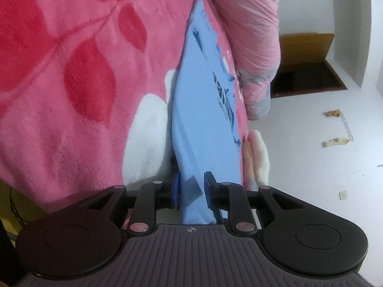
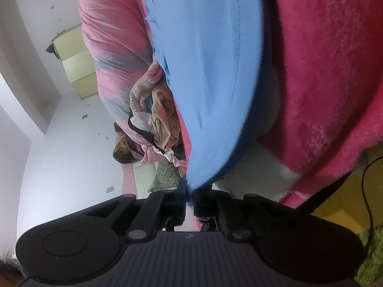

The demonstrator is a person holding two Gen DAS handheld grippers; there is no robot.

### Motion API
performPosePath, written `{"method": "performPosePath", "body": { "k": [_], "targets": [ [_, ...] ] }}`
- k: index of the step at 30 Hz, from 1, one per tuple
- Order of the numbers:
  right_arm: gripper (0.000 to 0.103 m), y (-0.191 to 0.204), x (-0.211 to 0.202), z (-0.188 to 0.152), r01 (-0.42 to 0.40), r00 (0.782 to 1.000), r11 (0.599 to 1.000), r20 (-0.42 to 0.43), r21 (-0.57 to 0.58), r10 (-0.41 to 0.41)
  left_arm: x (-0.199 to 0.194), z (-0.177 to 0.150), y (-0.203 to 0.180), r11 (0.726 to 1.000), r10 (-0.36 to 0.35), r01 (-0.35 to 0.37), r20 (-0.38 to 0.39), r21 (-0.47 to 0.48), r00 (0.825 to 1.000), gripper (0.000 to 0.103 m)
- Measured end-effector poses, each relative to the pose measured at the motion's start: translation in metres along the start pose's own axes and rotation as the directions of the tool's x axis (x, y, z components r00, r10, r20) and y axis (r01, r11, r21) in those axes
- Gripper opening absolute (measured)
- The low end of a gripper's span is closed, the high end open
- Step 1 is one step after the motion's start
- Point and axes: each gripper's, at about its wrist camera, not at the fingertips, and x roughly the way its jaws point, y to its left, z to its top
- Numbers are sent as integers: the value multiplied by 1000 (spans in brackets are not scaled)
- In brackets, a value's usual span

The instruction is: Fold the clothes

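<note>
Two tools, each clamped on one light blue printed T-shirt: left tool, right tool. Shirt stretched ahead of both, against pink fleece blanket.

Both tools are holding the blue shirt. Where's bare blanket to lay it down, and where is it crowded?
Bare room: the pink leaf-print blanket left of the blue shirt in the left wrist view. Crowded: the pink quilt and the heap of clothes border the shirt's other side.

left gripper: clamped on cloth | right gripper: pinched tight on cloth
</note>
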Motion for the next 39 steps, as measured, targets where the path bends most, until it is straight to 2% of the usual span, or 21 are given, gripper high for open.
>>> {"method": "performPosePath", "body": {
  "k": [14, 22, 31, 35, 39],
  "targets": [
    [5, -5, -10, 11, -8, 999, 1000, -32, 10, 8, 34, 8, 3, 1000, -24, 23, -81, -9, 996, 24],
    [5, -6, -14, 12, 22, 999, 1000, -46, -16, -23, 35, 6, 6, 1000, -27, 27, -87, -3, 996, 21],
    [8, 3, -27, 13, 89, 995, 990, -24, -112, -92, 31, 1, -7, 994, 66, -60, -68, 91, 995, 11],
    [27, 10, -42, 15, 172, 984, 967, -6, -185, -177, 28, -3, -14, 985, 114, -107, -46, 133, 992, 10],
    [29, 19, -60, 15, 213, 976, 943, 16, -254, -216, 26, -6, -20, 975, 152, -145, -29, 166, 988, 10]
  ]
}}
